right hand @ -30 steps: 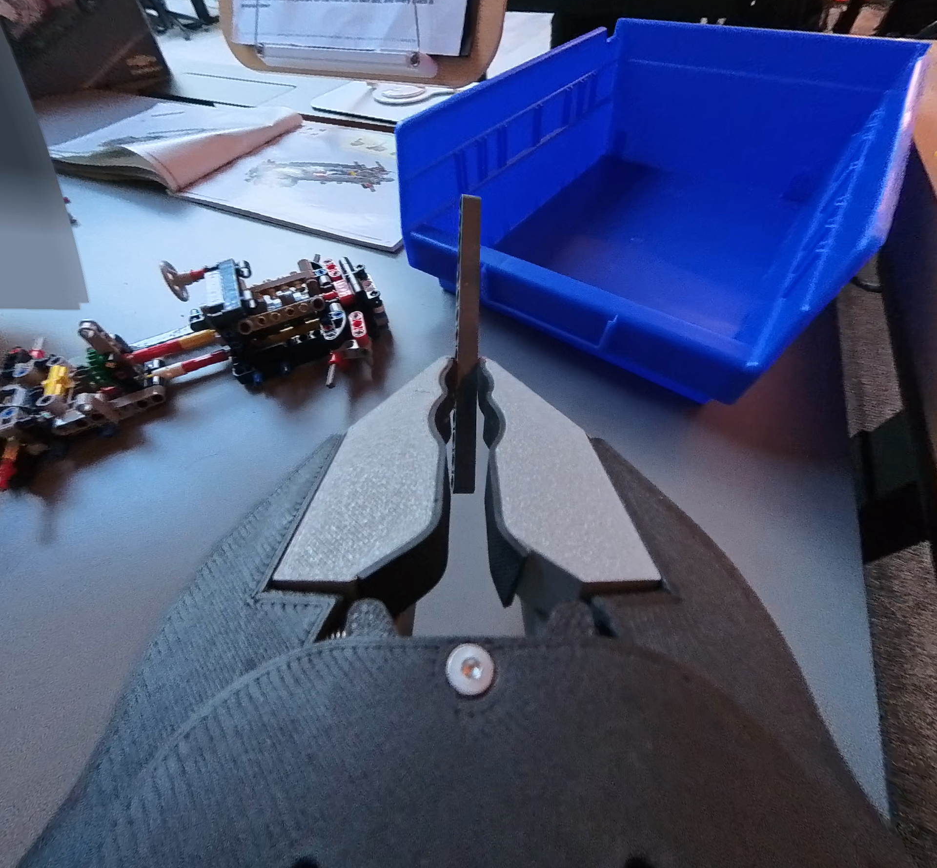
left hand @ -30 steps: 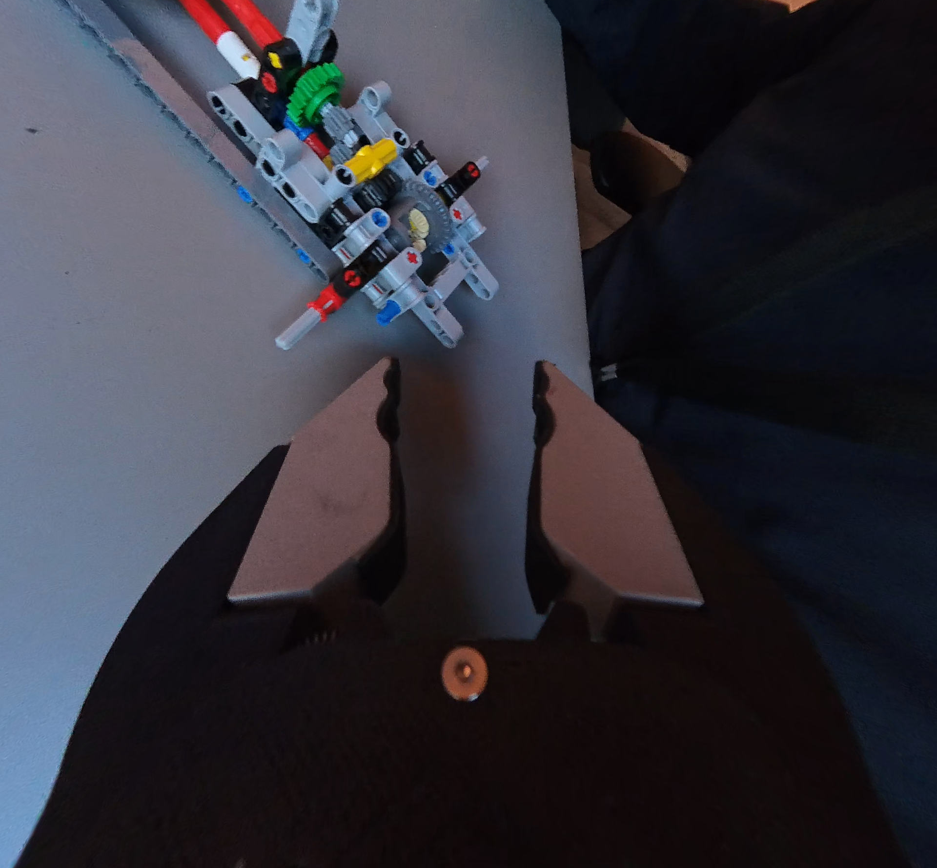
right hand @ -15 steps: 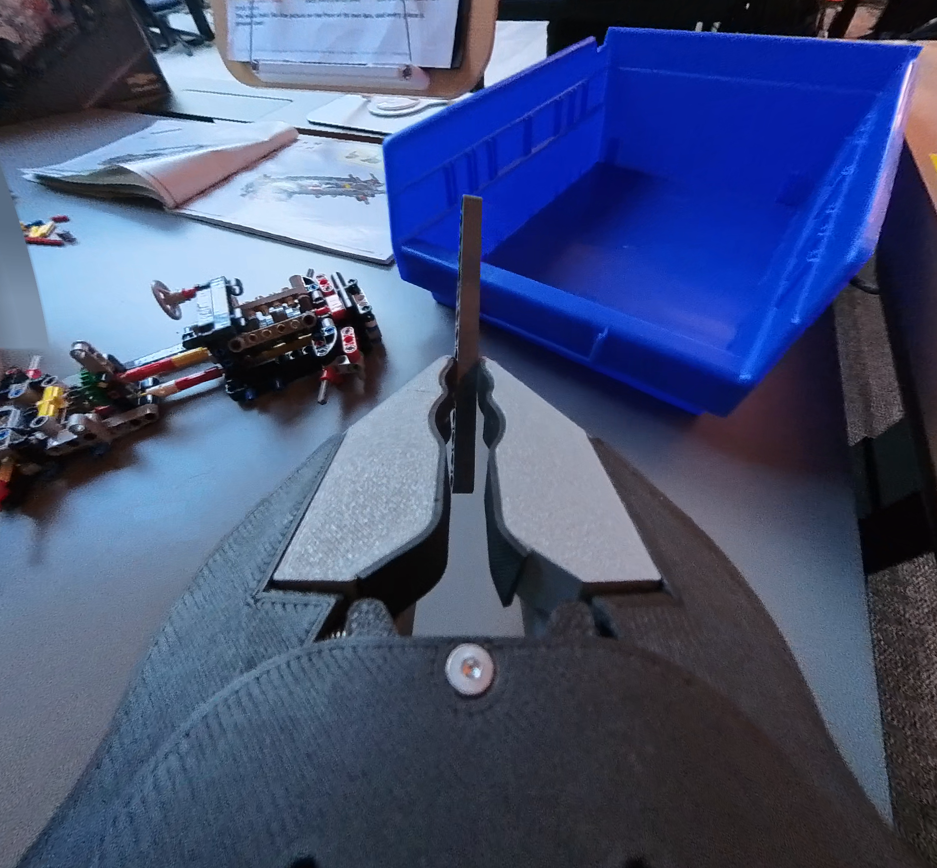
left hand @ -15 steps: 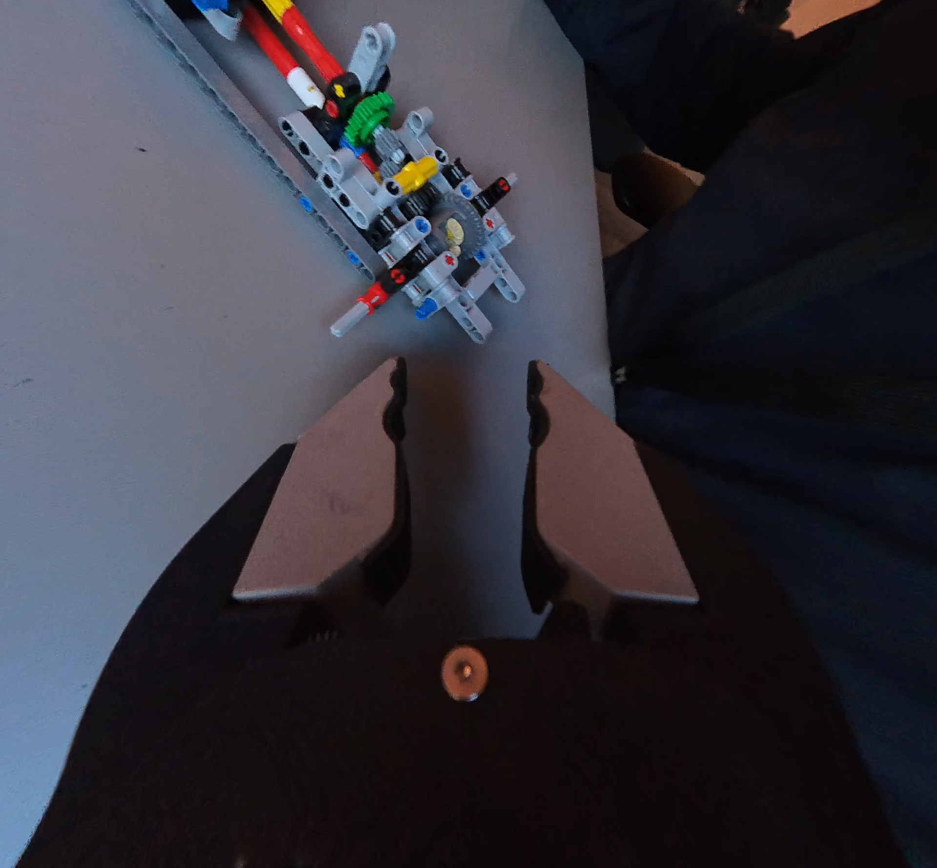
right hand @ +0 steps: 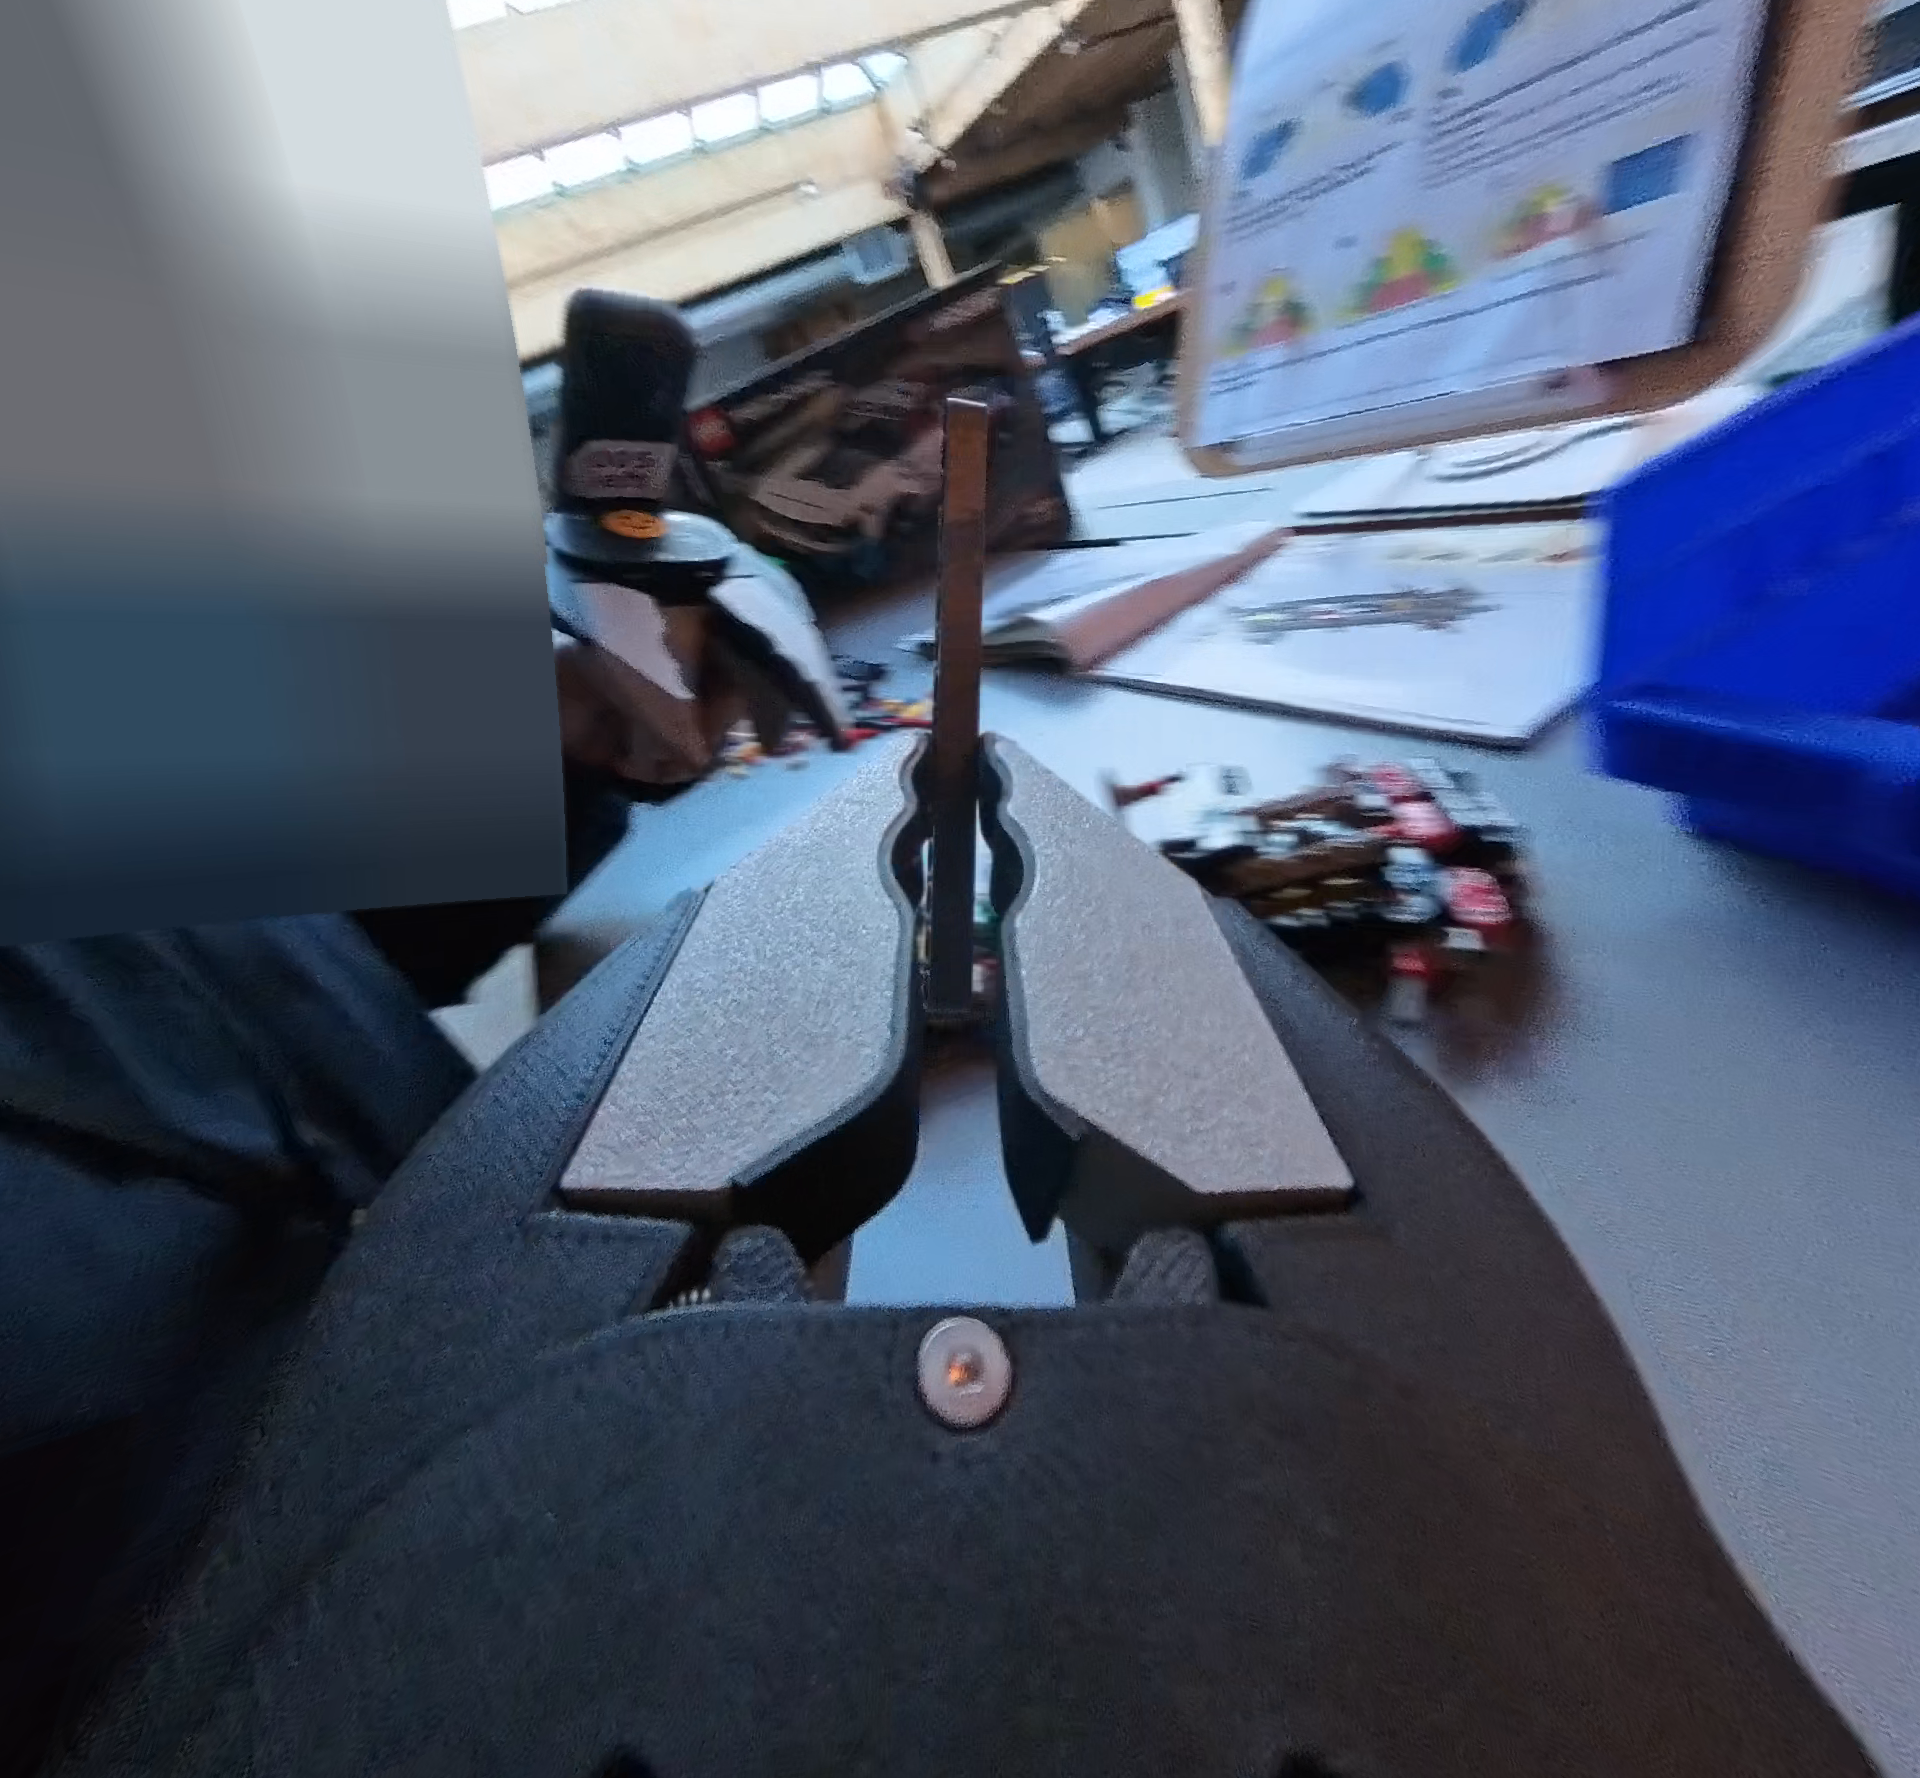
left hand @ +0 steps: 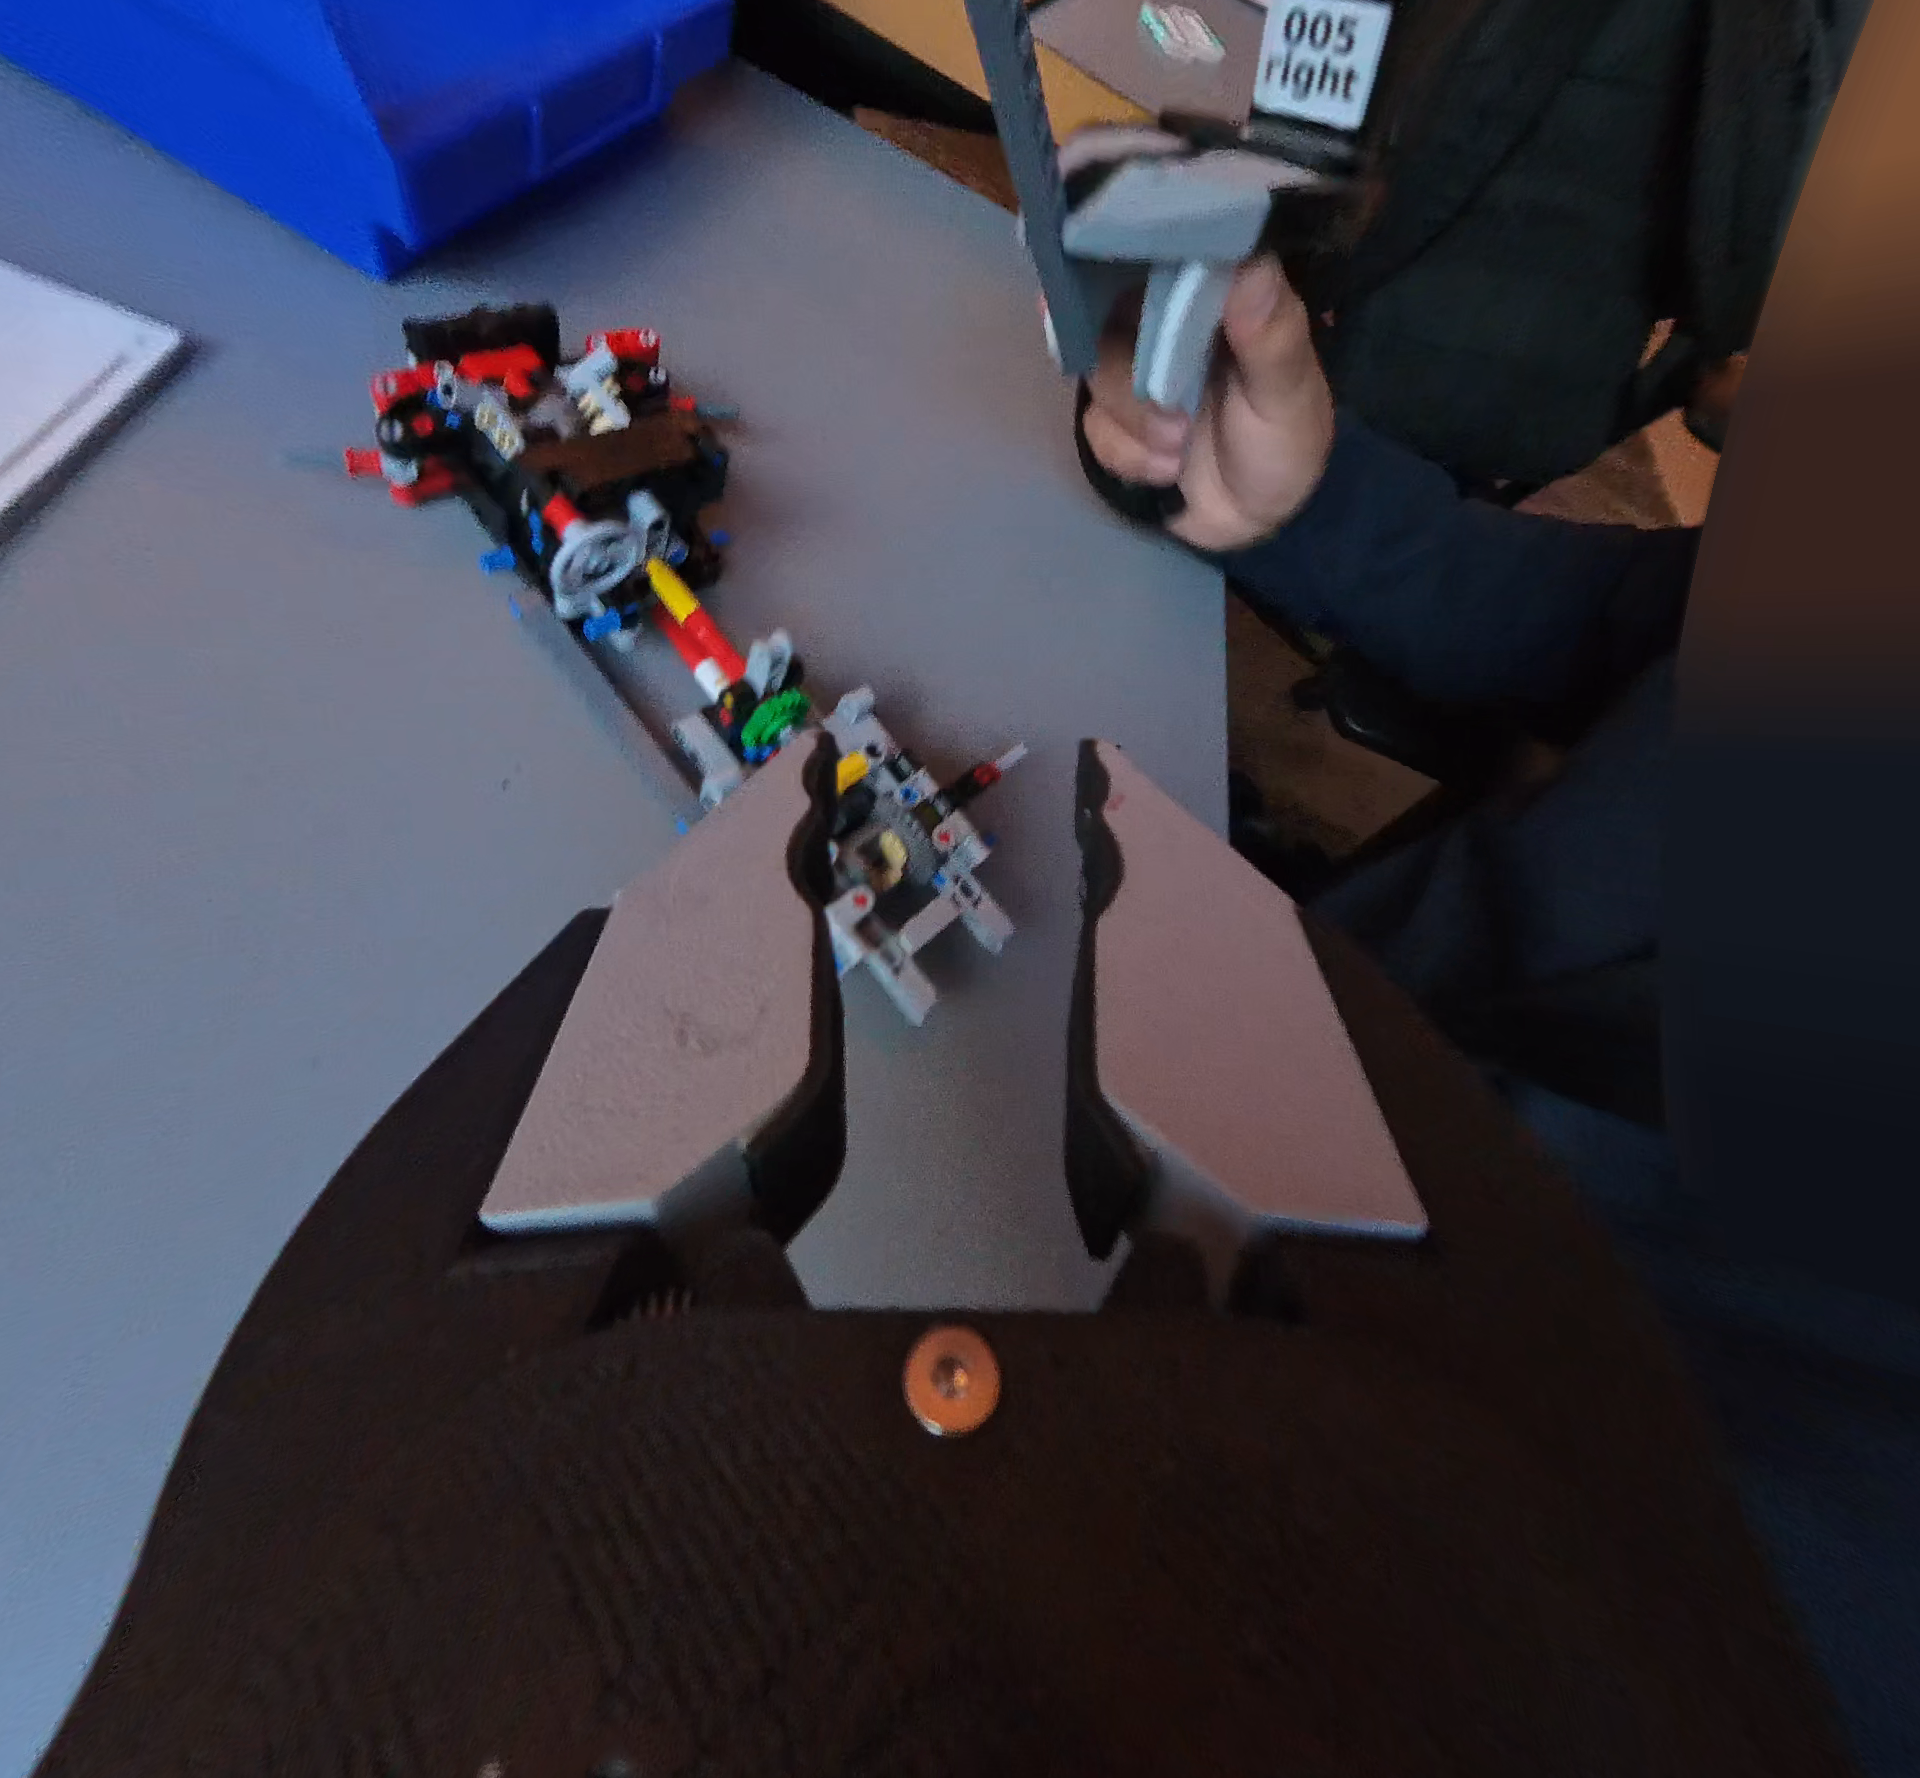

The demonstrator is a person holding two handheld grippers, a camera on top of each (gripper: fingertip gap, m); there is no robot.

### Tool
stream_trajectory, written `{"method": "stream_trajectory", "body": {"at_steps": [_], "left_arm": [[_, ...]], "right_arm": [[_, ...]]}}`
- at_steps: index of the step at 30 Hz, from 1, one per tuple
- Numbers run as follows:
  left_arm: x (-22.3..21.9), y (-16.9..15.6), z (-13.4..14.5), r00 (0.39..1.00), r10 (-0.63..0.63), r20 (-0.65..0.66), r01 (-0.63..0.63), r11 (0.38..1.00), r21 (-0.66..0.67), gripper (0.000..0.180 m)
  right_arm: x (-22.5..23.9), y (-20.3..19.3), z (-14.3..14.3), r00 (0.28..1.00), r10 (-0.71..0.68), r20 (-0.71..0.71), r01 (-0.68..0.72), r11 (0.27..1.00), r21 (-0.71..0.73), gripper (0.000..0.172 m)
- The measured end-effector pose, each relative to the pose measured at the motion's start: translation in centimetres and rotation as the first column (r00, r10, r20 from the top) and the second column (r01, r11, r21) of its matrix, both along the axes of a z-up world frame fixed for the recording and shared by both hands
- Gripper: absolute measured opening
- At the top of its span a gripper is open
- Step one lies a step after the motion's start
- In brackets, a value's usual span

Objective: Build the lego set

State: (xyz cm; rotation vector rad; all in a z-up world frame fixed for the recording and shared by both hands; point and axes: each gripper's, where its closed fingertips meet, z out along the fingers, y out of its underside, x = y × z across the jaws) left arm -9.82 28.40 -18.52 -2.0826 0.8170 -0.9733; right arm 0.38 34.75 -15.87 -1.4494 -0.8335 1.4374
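Fingers of left gripper (left hand: 951, 793) spread, hovering over near end of long brick-built assembly (left hand: 894, 855) lying on grey surface (left hand: 260, 845); left finger's tip overlapping grey-and-yellow end, right fingertip (left hand: 1091, 772) apart from it. Far end of assembly (left hand: 540, 419) red and black, near blue bin (left hand: 416, 45). Right gripper (right hand: 954, 772) fingers pinching thin dark grey strip (right hand: 961, 585), upright, pads pressed on both flat sides. Hand (left hand: 1216, 419) on right gripper's handle. Open booklet (right hand: 1351, 627) and clipboard (right hand: 1475, 128) beyond.
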Motion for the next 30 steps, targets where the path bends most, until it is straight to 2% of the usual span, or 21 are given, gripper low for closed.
{"method": "stream_trajectory", "body": {"at_steps": [2, 6, 8, 12, 17, 21, 23, 30], "left_arm": [[2.1, 0.0, 0.3, 1.0, -0.001, -0.015, 0.001, 1.0, 0.022, 0.044], [6.7, -1.4, -0.1, 0.997, -0.072, 0.021, 0.072, 0.997, -0.04, 0.044], [8.3, -2.0, -0.3, 0.995, -0.089, 0.048, 0.092, 0.994, -0.057, 0.041], [10.7, -3.2, 0.3, 0.974, -0.101, 0.205, 0.123, 0.987, -0.102, 0.034], [11.1, -3.1, 1.1, 0.938, -0.061, 0.342, 0.11, 0.986, -0.125, 0.027], [10.3, -2.8, 2.0, 0.929, -0.056, 0.367, 0.096, 0.991, -0.091, 0.023], [9.6, -2.4, 2.5, 0.924, -0.039, 0.382, 0.07, 0.995, -0.068, 0.007], [8.7, -2.4, 2.4, 0.926, -0.053, 0.373, 0.082, 0.995, -0.063, 0.006]], "right_arm": [[-1.5, -2.6, 0.5, 0.995, 0.084, -0.054, -0.087, 0.995, -0.052, 0.004], [-3.4, -5.8, 1.8, 0.97, 0.17, -0.171, -0.196, 0.97, -0.143, 0.004], [-3.5, -6.4, 2.5, 0.96, 0.162, -0.227, -0.203, 0.964, -0.17, 0.004], [-3.5, -6.9, 2.8, 0.945, 0.119, -0.306, -0.192, 0.956, -0.221, 0.005], [-3.4, -6.9, 2.7, 0.936, 0.103, -0.337, -0.197, 0.946, -0.257, 0.005], [-4.2, -7.5, 2.4, 0.94, 0.127, -0.316, -0.208, 0.949, -0.238, 0.004], [-4.7, -8.0, 2.1, 0.941, 0.144, -0.308, -0.221, 0.947, -0.232, 0.004], [-5.6, -8.0, 1.9, 0.947, 0.14, -0.289, -0.208, 0.953, -0.22, 0.004]]}}
